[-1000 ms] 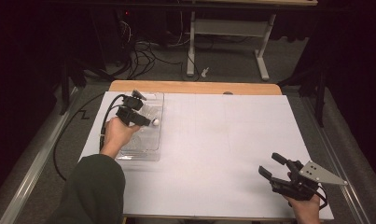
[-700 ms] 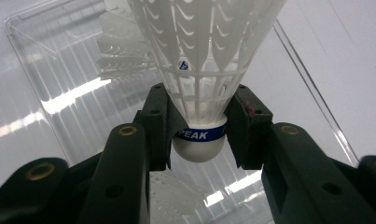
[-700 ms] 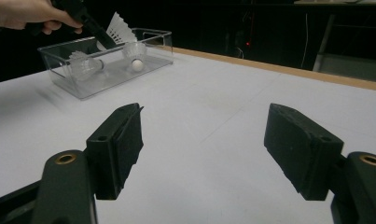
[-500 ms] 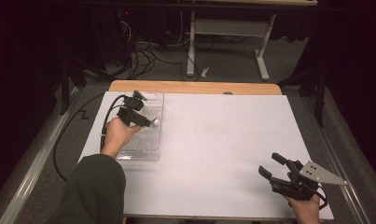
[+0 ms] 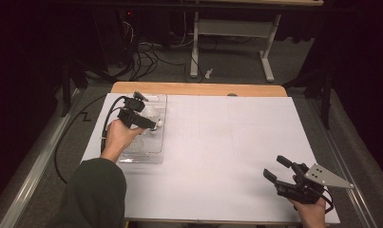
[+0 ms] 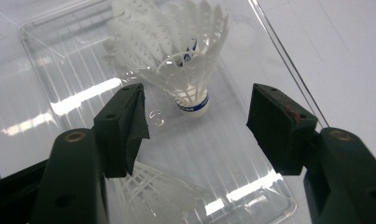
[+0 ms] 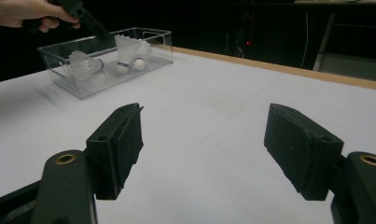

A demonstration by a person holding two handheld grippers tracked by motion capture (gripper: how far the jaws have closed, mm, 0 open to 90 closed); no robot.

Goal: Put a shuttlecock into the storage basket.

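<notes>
From the high view we count two tools. The left tool (image 5: 148, 127) hangs over a clear plastic tray (image 5: 161, 102) that sits near the far left corner of the white counter (image 5: 227, 142). Its jaws have just been opening, and one white shuttlecock cork shows just under them inside the tray. The right tool (image 5: 277, 168) is held low near the front right corner of the counter, well apart from the tray, its jaws spread with nothing between them.

In the left gripper view we look down into the tray (image 6: 50, 56) between the two black jaws of the left tool (image 6: 195, 121), which stand wide and press on nothing. We count two shuttlecocks here. One shuttlecock (image 6: 176, 51) lies on the tray floor beyond the jaws, cork end toward us, with a blue band round the cork. A second shuttlecock (image 6: 153, 191) lies lower in the picture, partly hidden behind the left jaw, only its feathers showing.

In the right gripper view the right tool (image 7: 202, 140) has its jaws wide over bare counter (image 7: 213, 93). Farther off, the tray (image 7: 83, 86) stands near the counter's edge, and inside it we count three shuttlecocks: one (image 7: 85, 65) on its side and two (image 7: 129, 53) close together, corks low. The other hand (image 7: 27, 11) holds the left tool just above them.
</notes>
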